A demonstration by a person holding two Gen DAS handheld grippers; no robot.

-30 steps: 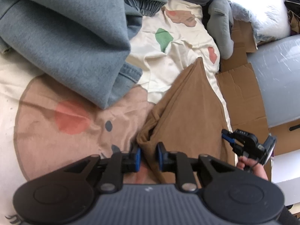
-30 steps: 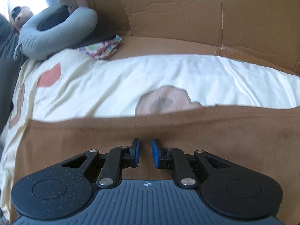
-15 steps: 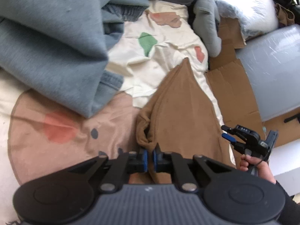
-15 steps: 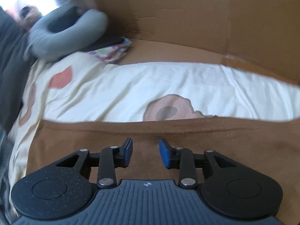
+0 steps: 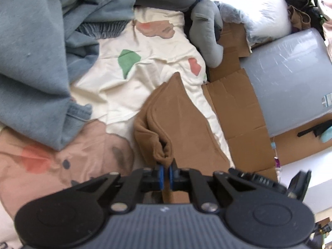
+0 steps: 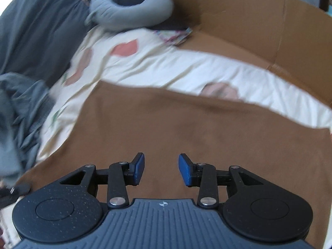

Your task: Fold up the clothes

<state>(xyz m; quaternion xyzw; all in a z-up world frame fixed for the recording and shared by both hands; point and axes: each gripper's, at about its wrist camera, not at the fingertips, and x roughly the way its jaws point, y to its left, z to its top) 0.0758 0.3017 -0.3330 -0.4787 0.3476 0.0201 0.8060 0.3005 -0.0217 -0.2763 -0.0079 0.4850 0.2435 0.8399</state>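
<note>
On patterned sheet (image 5: 157,76): brown garment (image 5: 182,128) corner pinched by left hand-held gripper (image 5: 165,176); right hand-held gripper (image 6: 161,171) released above it.

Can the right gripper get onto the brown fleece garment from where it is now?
Probably yes. The right gripper hovers open directly over the brown fleece garment, with nothing between them. The left gripper already pinches its bunched corner.

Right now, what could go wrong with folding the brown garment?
The left gripper pinches only a small bunched corner of the brown garment, so it may slip out. The right gripper is open above the cloth, holding nothing, so the fold could drag unevenly. The blue-grey clothes pile lies close and could catch.
</note>
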